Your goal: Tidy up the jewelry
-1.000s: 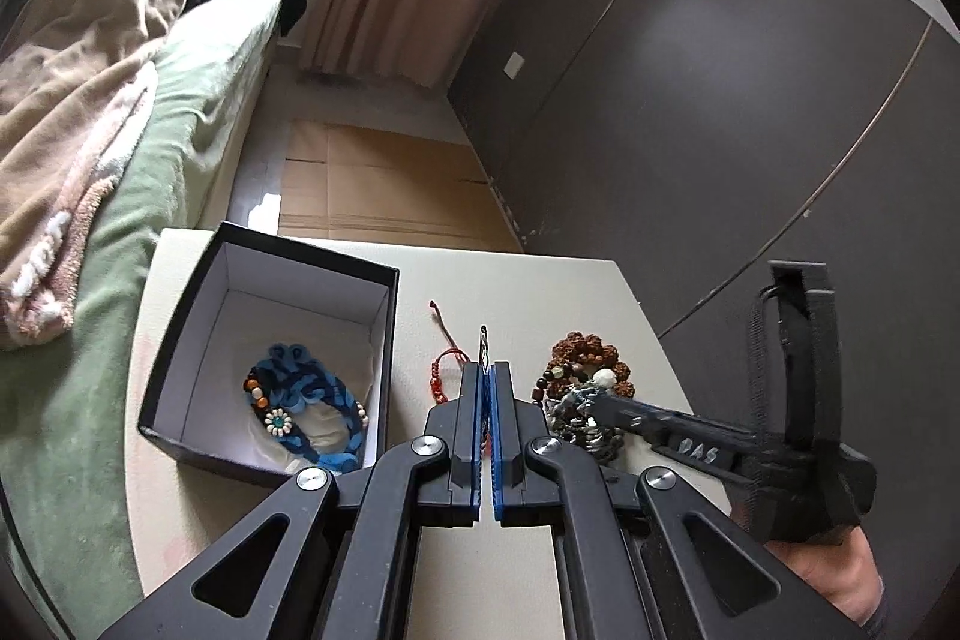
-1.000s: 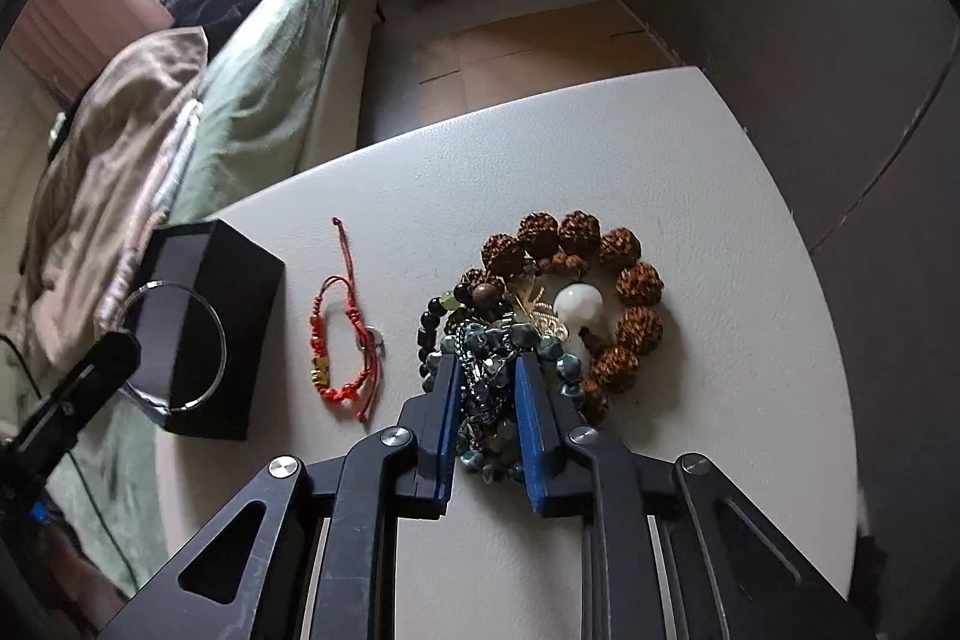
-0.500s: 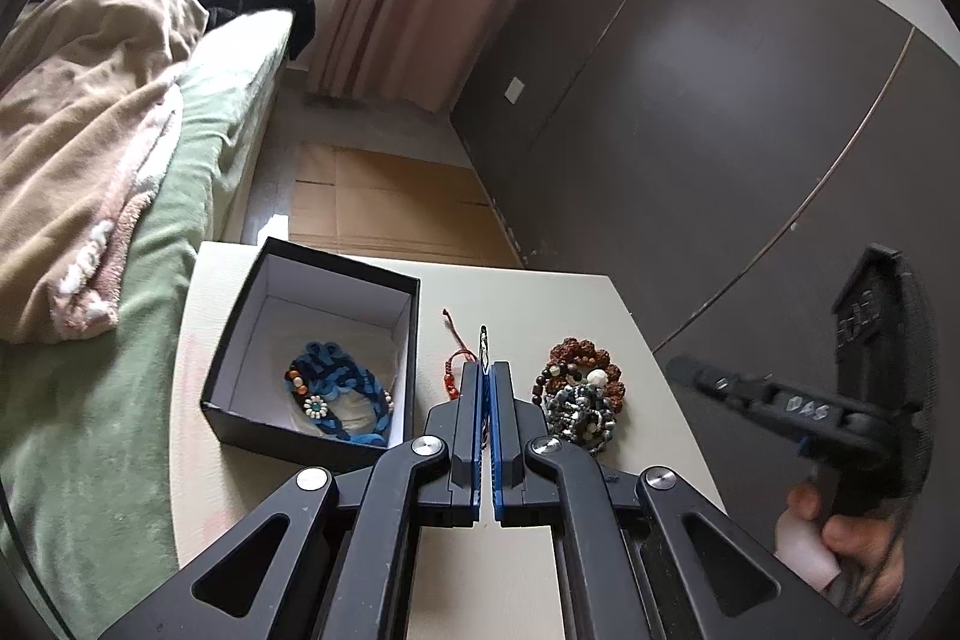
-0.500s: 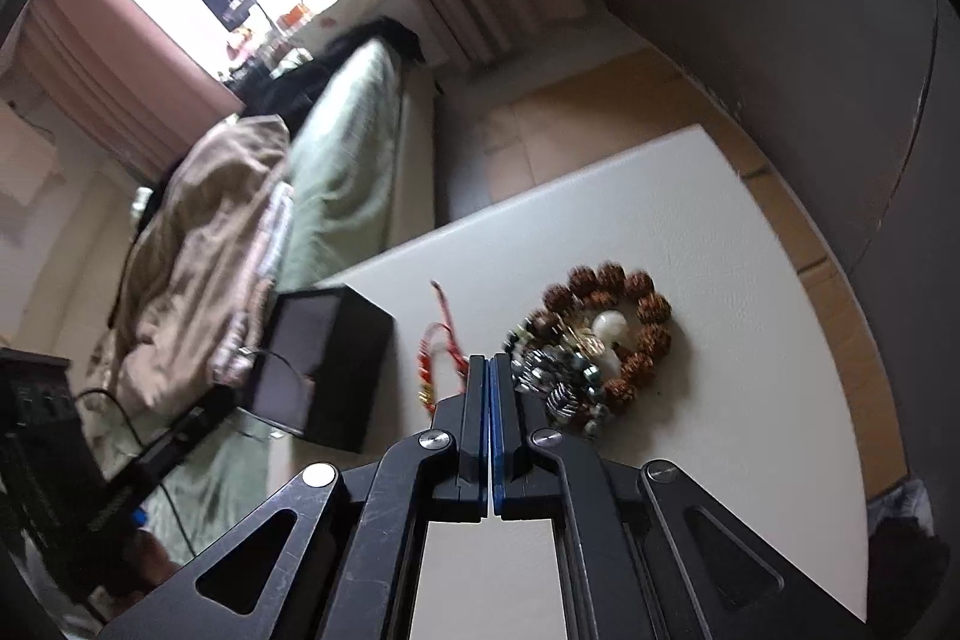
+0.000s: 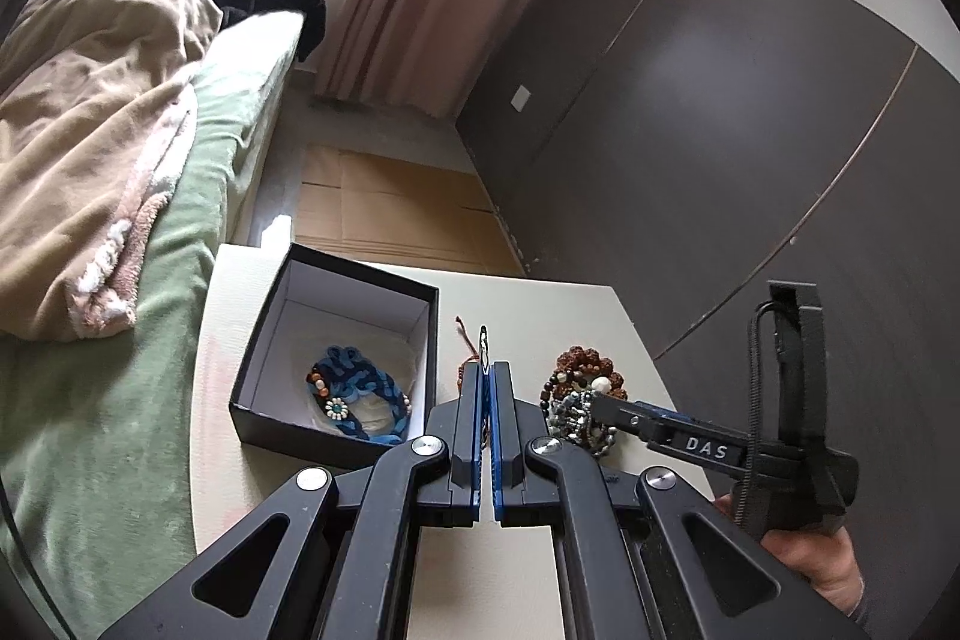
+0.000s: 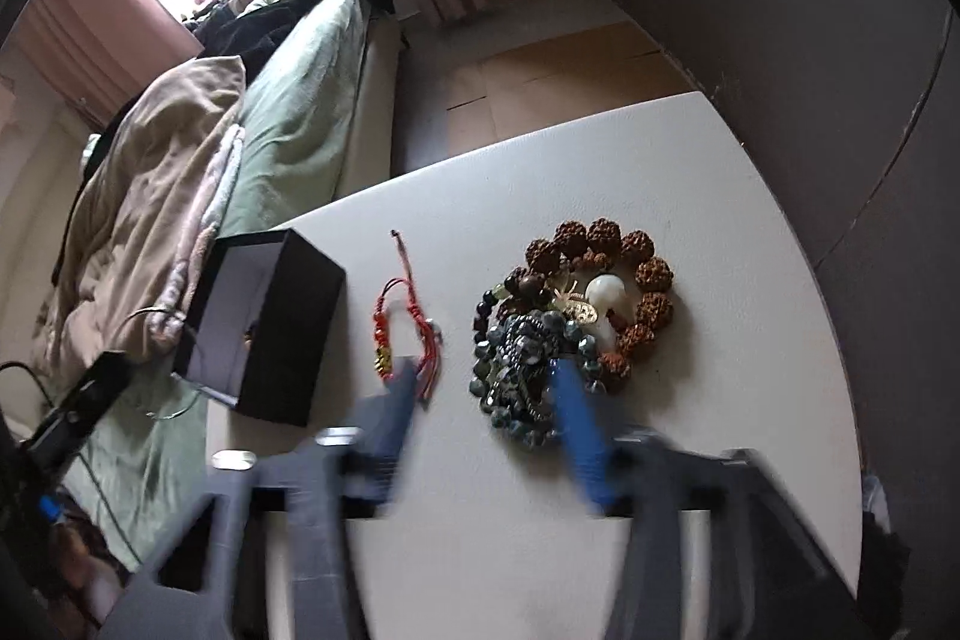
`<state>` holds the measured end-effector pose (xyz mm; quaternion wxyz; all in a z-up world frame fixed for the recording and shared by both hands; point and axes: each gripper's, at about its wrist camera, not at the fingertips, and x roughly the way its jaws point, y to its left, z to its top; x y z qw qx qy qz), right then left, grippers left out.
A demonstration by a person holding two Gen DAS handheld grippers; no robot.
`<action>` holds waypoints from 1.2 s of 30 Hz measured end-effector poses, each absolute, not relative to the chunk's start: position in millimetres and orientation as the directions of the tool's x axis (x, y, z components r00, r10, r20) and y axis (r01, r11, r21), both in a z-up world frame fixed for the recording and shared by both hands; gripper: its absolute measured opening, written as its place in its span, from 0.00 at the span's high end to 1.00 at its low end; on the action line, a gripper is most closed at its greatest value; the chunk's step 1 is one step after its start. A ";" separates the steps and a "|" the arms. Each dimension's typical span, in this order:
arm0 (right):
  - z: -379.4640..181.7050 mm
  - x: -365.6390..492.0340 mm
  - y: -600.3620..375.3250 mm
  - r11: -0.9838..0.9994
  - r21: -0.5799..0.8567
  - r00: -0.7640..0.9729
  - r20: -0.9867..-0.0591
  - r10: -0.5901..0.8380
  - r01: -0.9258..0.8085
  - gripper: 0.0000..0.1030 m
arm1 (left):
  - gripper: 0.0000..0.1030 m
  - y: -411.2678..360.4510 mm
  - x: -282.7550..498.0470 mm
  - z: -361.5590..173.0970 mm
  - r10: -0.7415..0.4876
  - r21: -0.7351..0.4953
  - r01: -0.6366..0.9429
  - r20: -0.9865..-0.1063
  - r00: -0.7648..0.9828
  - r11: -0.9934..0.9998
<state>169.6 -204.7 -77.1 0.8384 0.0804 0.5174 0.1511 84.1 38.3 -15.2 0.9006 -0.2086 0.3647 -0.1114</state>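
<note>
My left gripper (image 5: pixel 486 370) is shut on a thin silver bangle (image 5: pixel 483 340) that stands up between its blue pads, just right of an open black box (image 5: pixel 336 274). A blue braided bracelet (image 5: pixel 354 400) lies in the box. On the white table (image 6: pixel 690 400) are a red cord bracelet (image 6: pixel 414 328) and a pile of beaded bracelets (image 6: pixel 576 316). My right gripper (image 6: pixel 486 394) is low over the pile, blurred, its jaws opening. The dark bead bracelet (image 6: pixel 522 370) lies between them, and the pads are not pressing on it.
A bed with a green cover (image 5: pixel 150 340) and a beige blanket (image 5: pixel 90 118) runs along the table's left side. A dark wall panel (image 5: pixel 720 130) is to the right. Flattened cardboard (image 5: pixel 390 214) covers the floor beyond the table. A person's hand (image 5: pixel 810 562) holds the right gripper.
The right gripper, shut and drawn back half a second ago, is down at the bead pile again with its jaws spreading. The left gripper has drawn back a little, still holding the bangle.
</note>
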 end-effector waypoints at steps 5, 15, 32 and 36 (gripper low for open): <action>-86.2 176.7 -198.6 0.946 0.276 0.407 -0.854 0.323 -0.171 0.46 | 0.99 43.3 86.4 -14.4 -0.350 -0.465 0.038 -0.607 0.713 0.884; -102.9 188.5 -182.3 0.973 0.142 0.398 -0.894 0.206 -0.184 0.81 | 0.99 45.2 89.3 -13.9 -0.351 -0.468 0.036 -0.607 0.713 0.883; -40.0 156.8 -211.3 0.920 0.332 0.504 -0.769 0.392 -0.208 0.84 | 0.99 64.3 77.9 -3.2 -0.346 -0.495 0.024 -0.571 0.745 0.869; -15.5 151.0 -207.1 0.910 0.348 0.547 -0.727 0.415 -0.227 0.84 | 0.99 73.4 77.6 1.4 -0.347 -0.513 0.018 -0.556 0.755 0.858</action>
